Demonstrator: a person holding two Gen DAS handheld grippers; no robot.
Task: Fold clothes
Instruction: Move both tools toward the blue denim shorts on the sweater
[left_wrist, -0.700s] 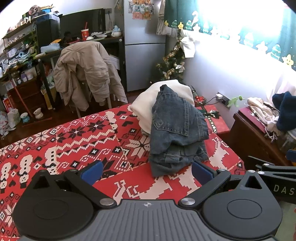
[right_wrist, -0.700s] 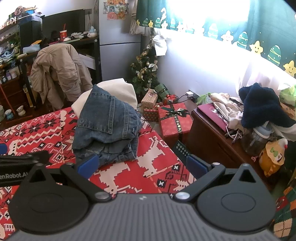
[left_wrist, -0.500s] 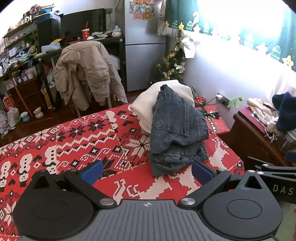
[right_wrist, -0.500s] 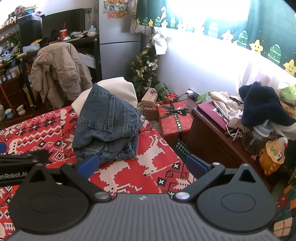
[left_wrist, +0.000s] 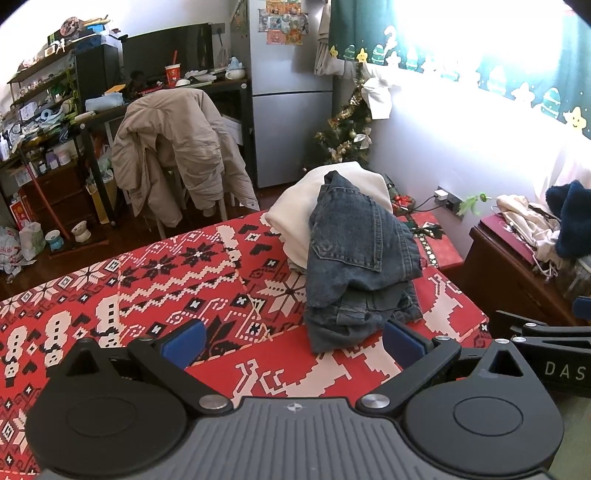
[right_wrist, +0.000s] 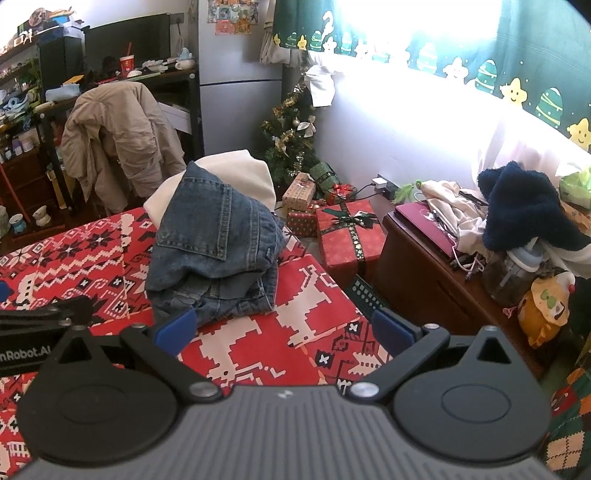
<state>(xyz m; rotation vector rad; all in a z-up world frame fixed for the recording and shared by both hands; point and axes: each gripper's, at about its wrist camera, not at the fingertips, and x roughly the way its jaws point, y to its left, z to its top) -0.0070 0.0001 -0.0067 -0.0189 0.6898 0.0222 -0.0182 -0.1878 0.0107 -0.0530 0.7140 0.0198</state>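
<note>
— What do your fingers have?
— Nothing. My left gripper (left_wrist: 293, 341) and right gripper (right_wrist: 282, 330) both stand wide, empty.
— And the clothes?
— The folded jeans (left_wrist: 356, 258) lie on the red blanket (left_wrist: 166, 280) just ahead of the fingertips, leaning on a cream garment (left_wrist: 295, 206) behind them.

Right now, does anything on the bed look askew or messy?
Yes. The folded jeans lean tilted against the white garment near the bed's corner rather than lying flat, their lower layers bunched unevenly. Both claws are open and empty.
</note>
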